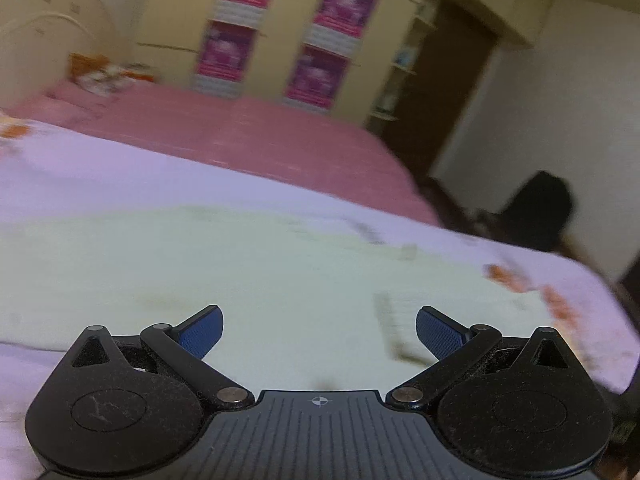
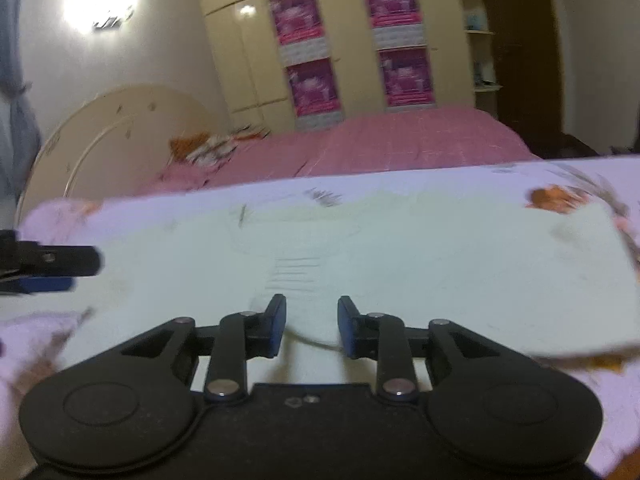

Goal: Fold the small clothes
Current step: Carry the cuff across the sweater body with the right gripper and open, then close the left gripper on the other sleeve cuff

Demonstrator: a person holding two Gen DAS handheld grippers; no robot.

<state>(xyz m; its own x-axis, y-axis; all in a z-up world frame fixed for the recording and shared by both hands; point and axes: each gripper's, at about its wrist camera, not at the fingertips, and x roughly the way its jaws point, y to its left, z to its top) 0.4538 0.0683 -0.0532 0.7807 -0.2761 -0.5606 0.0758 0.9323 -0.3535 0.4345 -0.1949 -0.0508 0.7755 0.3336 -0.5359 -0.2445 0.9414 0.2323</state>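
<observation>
Nearest the lens in the left wrist view, the left gripper (image 1: 320, 330) has its blue-padded fingers (image 1: 202, 332) spread wide above a pale cream garment (image 1: 240, 272), with nothing between them. The garment lies flat on a lilac cloth with orange flower prints (image 1: 100, 168), which covers the work surface; the cloth's far edge runs in front of a bed with a pink cover (image 1: 248, 132). In the right wrist view, the right gripper (image 2: 311, 326) has its jaws parted by a modest gap, and the pads do not press on anything; the garment's near edge curves across the gap just below the fingertips, but blur hides whether the cloth touches them. The same garment (image 2: 400, 256) spreads broadly across the lilac cloth (image 2: 520, 172) ahead of it, one corner reaching toward an orange print at the right. The left gripper's fingers (image 2: 52, 264) enter from the left edge of this view, over the garment's left end. Behind the bed stands a cream wardrobe with pink posters (image 2: 344, 40).
</observation>
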